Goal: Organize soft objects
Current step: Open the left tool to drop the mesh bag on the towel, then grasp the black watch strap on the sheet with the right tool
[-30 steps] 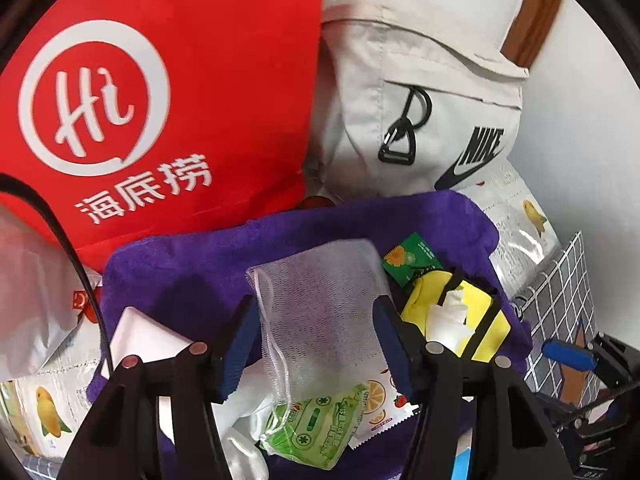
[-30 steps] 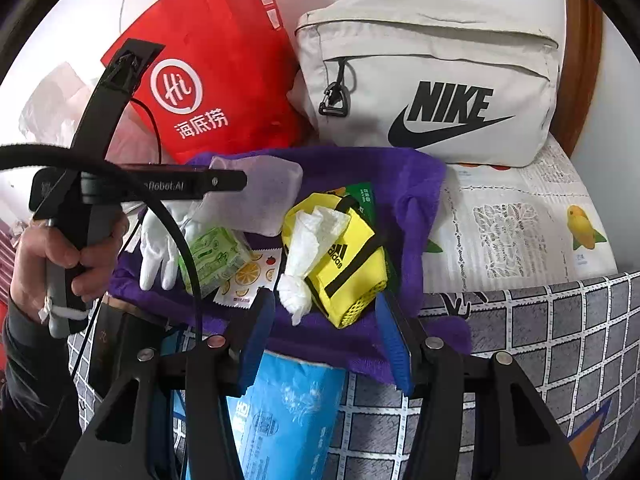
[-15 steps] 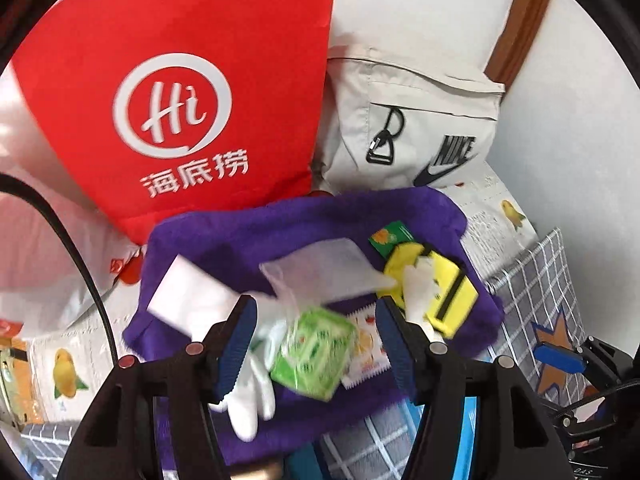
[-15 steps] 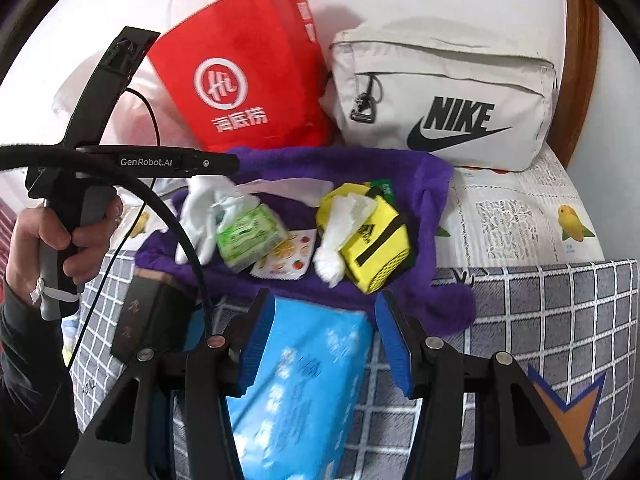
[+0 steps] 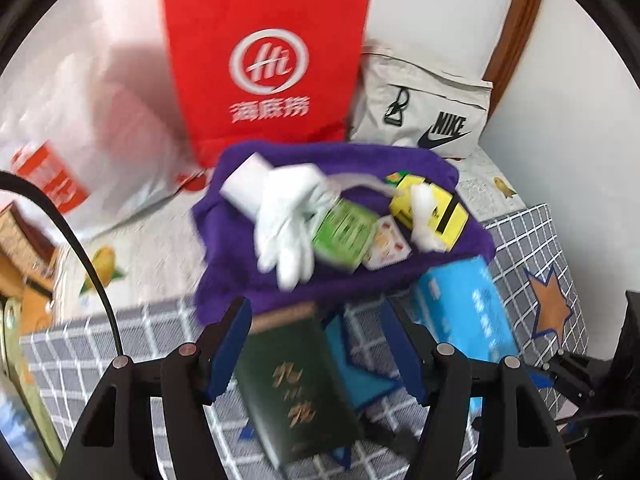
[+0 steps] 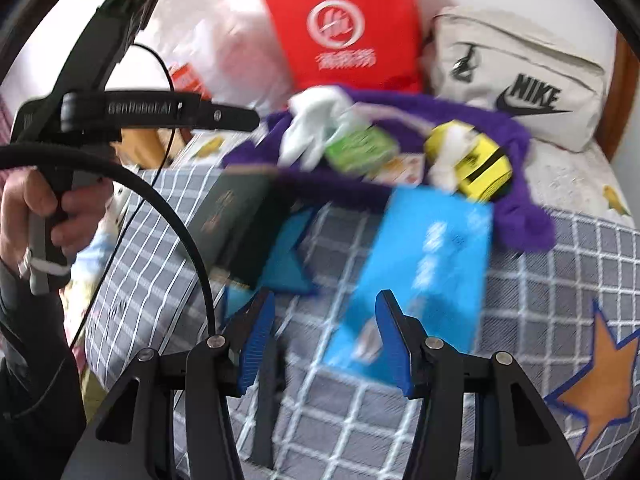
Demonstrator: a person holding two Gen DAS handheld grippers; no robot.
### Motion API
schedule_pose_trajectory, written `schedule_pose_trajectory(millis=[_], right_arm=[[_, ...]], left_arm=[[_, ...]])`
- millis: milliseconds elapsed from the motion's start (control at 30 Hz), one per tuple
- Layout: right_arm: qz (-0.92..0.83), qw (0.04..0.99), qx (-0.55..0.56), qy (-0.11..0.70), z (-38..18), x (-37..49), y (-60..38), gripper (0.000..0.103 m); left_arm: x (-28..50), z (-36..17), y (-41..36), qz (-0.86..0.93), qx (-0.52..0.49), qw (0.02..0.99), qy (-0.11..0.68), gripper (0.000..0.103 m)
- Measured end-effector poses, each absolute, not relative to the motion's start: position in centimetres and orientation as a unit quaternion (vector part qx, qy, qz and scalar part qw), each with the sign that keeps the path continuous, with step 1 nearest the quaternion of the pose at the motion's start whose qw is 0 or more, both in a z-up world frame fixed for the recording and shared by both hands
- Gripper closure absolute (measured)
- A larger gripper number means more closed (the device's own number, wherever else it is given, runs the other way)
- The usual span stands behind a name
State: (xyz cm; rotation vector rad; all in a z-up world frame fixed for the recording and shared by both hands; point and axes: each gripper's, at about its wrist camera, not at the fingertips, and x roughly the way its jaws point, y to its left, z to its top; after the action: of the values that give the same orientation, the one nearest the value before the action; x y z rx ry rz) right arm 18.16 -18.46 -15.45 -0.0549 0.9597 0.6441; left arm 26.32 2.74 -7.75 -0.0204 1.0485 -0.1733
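Observation:
A purple towel (image 5: 248, 280) (image 6: 520, 136) lies on the bed with soft items on it: white gloves (image 5: 284, 216) (image 6: 312, 128), a green tissue pack (image 5: 342, 234) (image 6: 358, 150), a yellow pouch (image 5: 434, 208) (image 6: 476, 162) and a crumpled white tissue (image 5: 424, 216). My left gripper (image 5: 320, 348) is open and empty, above a dark green box (image 5: 296, 384). My right gripper (image 6: 326, 340) is open and empty, above the grey checked bedcover, beside a blue tissue pack (image 6: 424, 272) (image 5: 468, 312). The left gripper's body (image 6: 140, 112) shows in the right wrist view.
A red paper bag (image 5: 268, 64) (image 6: 344, 24) and a cream Nike bag (image 5: 432, 112) (image 6: 520, 76) stand at the back against the wall. A white plastic bag (image 5: 80, 120) lies at the left. The grey checked bedcover (image 6: 560, 280) has an orange star.
Both grippers have pulled back and up from the purple towel. The dark green box and blue tissue pack have come into view. Both stay open and empty.

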Motion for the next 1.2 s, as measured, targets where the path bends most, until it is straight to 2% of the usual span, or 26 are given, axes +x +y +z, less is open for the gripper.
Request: schedule_pose_trajectory(millis=[267, 367, 433, 633, 667, 767, 1200], right_arm=[[0.319, 0.815, -0.053, 0.482, -19.1, 12.8, -16.4, 0.051], [0.310, 0.806, -0.054, 0.502, -21.0, 11.8, -16.1, 0.054], [0.304, 0.804, -0.063, 0.508, -22.1, 11.2, -15.8, 0.060], [0.277, 0.825, -0.120, 0.478, -23.6, 9.5, -13.8, 0.061], [0.266, 0.832, -0.136, 0.467, -23.8, 9.1, -13.2, 0.063], [0.271, 0.839, -0.144, 0.449, -23.9, 8.6, -12.8, 0.082], [0.243, 0.849, -0.065, 0.464, -21.2, 9.3, -20.9, 0.082]], left_arm=[[20.3, -8.4, 6.1, -0.048, -0.038, 0.872, 0.485, 0.038], [18.3, -8.9, 6.8, -0.044, -0.048, 0.873, 0.483, 0.038], [17.3, -9.1, 6.9, -0.042, -0.048, 0.874, 0.481, 0.038], [14.7, -10.1, 6.8, -0.044, -0.058, 0.871, 0.485, 0.038], [14.4, -10.4, 6.8, -0.044, -0.061, 0.870, 0.487, 0.038], [13.7, -11.0, 6.7, -0.042, -0.069, 0.867, 0.491, 0.038], [12.3, -14.5, 3.6, -0.059, -0.081, 0.846, 0.524, 0.038]])
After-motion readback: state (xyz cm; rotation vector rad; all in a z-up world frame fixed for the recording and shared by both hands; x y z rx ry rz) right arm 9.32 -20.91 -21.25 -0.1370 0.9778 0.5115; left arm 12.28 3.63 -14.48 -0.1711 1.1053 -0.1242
